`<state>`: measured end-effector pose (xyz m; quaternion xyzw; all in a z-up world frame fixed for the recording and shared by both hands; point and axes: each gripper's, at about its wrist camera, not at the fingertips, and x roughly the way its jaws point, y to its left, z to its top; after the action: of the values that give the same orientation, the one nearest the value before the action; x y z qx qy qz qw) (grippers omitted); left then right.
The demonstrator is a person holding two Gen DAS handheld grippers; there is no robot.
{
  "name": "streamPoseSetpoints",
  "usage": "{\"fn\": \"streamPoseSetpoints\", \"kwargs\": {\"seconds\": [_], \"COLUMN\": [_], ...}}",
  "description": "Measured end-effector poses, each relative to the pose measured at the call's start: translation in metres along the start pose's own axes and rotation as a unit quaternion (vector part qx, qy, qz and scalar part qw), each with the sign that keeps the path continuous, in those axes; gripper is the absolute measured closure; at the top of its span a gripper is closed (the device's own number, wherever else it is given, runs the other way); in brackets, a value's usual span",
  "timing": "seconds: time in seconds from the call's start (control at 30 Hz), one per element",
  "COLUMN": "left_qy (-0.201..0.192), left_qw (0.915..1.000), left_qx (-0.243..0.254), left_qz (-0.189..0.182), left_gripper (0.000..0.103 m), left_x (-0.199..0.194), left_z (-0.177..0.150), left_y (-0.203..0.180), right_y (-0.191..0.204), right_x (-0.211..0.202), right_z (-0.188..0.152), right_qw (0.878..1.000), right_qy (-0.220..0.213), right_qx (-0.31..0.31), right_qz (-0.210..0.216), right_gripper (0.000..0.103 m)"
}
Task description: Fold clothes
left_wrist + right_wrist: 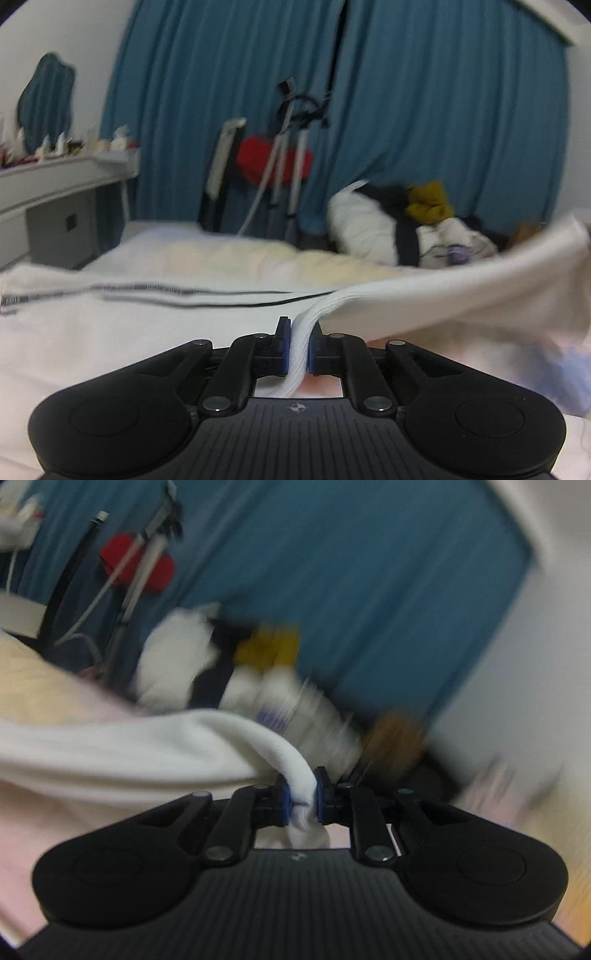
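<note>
left gripper clamped on cloth, right gripper likewise

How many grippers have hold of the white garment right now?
2. The left gripper is shut on a bunched ribbed edge of the white garment; the right gripper is shut on another bunched part. The cloth spans between them above the bed.

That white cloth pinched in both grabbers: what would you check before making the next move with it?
1. Left gripper shut on the white garment: ok.
2. Right gripper shut on the same garment: ok.
3. Cloth lifted and spanning between the two grips: ok.
4. Bed in front free as a landing spot: ok.
5. Pile of unfolded clothes at the far end, apart from the held cloth: ok.
6. Edges aligned for a fold: cannot tell, the right wrist view is blurred.
</note>
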<state>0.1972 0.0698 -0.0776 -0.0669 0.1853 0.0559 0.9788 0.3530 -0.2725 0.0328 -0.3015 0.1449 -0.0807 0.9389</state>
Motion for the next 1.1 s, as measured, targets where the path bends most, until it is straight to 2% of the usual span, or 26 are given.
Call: {"fn": "streamPoseSetpoints", "kwargs": {"seconds": [0.07, 0.17, 0.23, 0.3, 0.4, 0.43, 0.5, 0.57, 0.63, 0.67, 0.7, 0.77, 0.83, 0.87, 0.9, 0.93, 1.03, 1.1], "left_qy": [-0.007, 0.011, 0.031, 0.051, 0.073, 0.076, 0.079, 0.08, 0.078, 0.078, 0.079, 0.085, 0.091, 0.092, 0.093, 0.094, 0.101, 0.108], "left_qw": [0.9998, 0.9997, 0.9993, 0.9984, 0.997, 0.9968, 0.9966, 0.9967, 0.9967, 0.9964, 0.996, 0.9954, 0.995, 0.9949, 0.9947, 0.9945, 0.9939, 0.9935], "left_qx": [0.014, 0.013, 0.005, 0.003, 0.013, 0.019, 0.02, 0.015, 0.025, 0.032, 0.04, 0.041, 0.037, 0.035, 0.037, 0.039, 0.035, 0.021], "left_qz": [-0.007, -0.015, -0.021, -0.025, -0.019, -0.015, -0.011, -0.007, 0.0, 0.004, 0.008, 0.013, 0.018, 0.019, 0.021, 0.023, 0.027, 0.028], "left_gripper": [0.093, 0.093, 0.093, 0.094, 0.095, 0.095, 0.095, 0.095, 0.095, 0.095, 0.095, 0.095, 0.095, 0.095, 0.095, 0.095, 0.095, 0.095], "left_x": [-0.005, -0.004, -0.001, 0.001, 0.005, 0.006, 0.005, 0.002, 0.0, 0.0, -0.001, -0.001, -0.001, -0.001, -0.001, -0.001, -0.002, 0.0], "left_z": [0.001, -0.002, -0.004, -0.012, -0.026, -0.03, -0.035, -0.038, -0.041, -0.042, -0.044, -0.045, -0.046, -0.046, -0.047, -0.047, -0.049, -0.049], "left_y": [-0.003, -0.002, 0.001, 0.002, 0.0, -0.001, -0.003, -0.005, -0.008, -0.01, -0.011, -0.012, -0.013, -0.014, -0.014, -0.014, -0.013, -0.011], "right_y": [-0.002, 0.001, 0.004, 0.007, 0.012, 0.005, -0.018, -0.043, -0.056, -0.063, -0.069, -0.082, -0.072, -0.06, -0.052, -0.046, -0.042, -0.044], "right_x": [-0.009, -0.014, -0.013, -0.011, -0.009, -0.014, -0.028, -0.042, -0.043, -0.043, -0.043, -0.043, -0.023, -0.012, 0.0, 0.009, 0.031, 0.043], "right_z": [0.001, -0.041, -0.085, -0.13, -0.198, -0.212, -0.232, -0.247, -0.254, -0.257, -0.26, -0.267, -0.28, -0.285, -0.289, -0.29, -0.286, -0.284], "right_qw": [0.999, 0.999, 0.998, 0.99, 0.965, 0.956, 0.927, 0.883, 0.84, 0.815, 0.787, 0.725, 0.664, 0.64, 0.626, 0.626, 0.638, 0.653], "right_qy": [-0.034, -0.011, 0.055, 0.122, 0.221, 0.228, 0.23, 0.232, 0.209, 0.196, 0.183, 0.155, 0.17, 0.179, 0.185, 0.183, 0.169, 0.156], "right_qx": [-0.028, -0.026, 0.017, 0.062, 0.128, 0.174, 0.29, 0.402, 0.49, 0.531, 0.572, 0.647, 0.692, 0.707, 0.717, 0.721, 0.718, 0.711], "right_qz": [-0.03, -0.036, -0.009, 0.019, 0.06, 0.057, 0.055, 0.069, 0.106, 0.125, 0.143, 0.178, 0.227, 0.243, 0.245, 0.235, 0.219, 0.207], "right_gripper": [0.087, 0.085, 0.082, 0.084, 0.083, 0.083, 0.076, 0.073, 0.067, 0.058, 0.043, 0.024, 0.024, 0.025, 0.027, 0.028, 0.034, 0.047]}}
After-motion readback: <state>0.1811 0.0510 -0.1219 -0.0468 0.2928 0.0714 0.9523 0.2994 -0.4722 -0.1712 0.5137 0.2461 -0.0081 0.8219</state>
